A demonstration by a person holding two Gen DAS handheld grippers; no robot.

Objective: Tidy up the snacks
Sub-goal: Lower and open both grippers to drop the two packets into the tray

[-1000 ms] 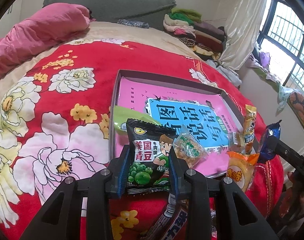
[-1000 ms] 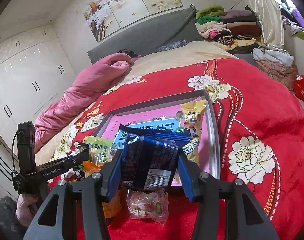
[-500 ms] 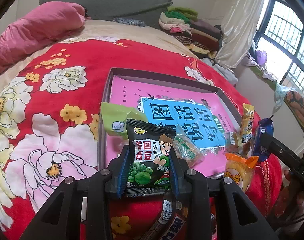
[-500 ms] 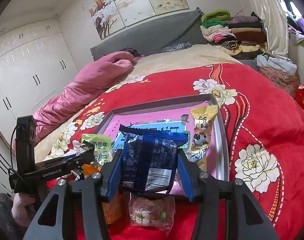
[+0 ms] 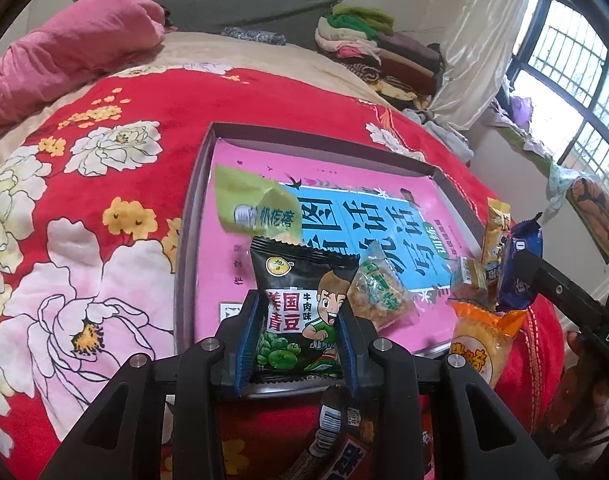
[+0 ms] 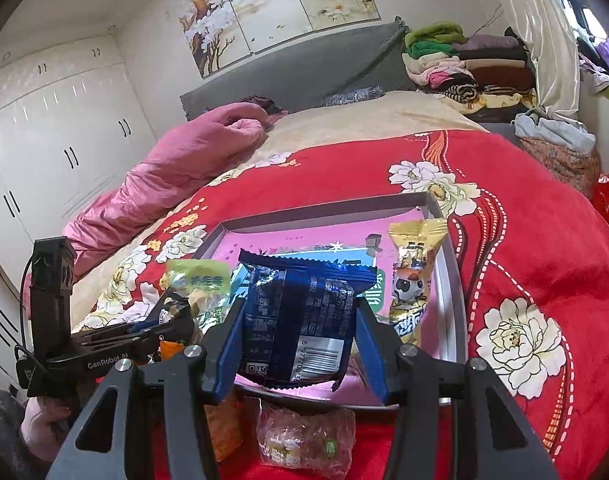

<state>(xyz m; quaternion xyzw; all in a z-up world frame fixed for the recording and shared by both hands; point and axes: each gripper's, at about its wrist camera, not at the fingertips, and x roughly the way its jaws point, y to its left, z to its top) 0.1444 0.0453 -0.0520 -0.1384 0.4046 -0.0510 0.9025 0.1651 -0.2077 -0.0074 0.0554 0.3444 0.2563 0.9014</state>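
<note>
My left gripper (image 5: 298, 332) is shut on a black green-pea snack packet (image 5: 300, 308), held over the near edge of a grey tray (image 5: 188, 216) lined with a pink and blue sheet. My right gripper (image 6: 298, 344) is shut on a dark blue packet (image 6: 300, 312), held over the tray's near edge (image 6: 450, 280); it also shows in the left wrist view (image 5: 518, 264). In the tray lie a light green packet (image 5: 256, 208), a clear cracker packet (image 5: 380, 292) and a yellow panda packet (image 6: 414, 276).
On the red flowered blanket (image 5: 84, 208) in front of the tray lie an orange packet (image 5: 484, 344), a clear candy bag (image 6: 304, 436) and a dark bar wrapper (image 5: 332, 444). A pink quilt (image 6: 176, 164) and folded clothes (image 6: 464, 64) lie beyond.
Both grippers have moved forward over the tray with their packets still held. The tray and light green packet look closer in the left wrist view.
</note>
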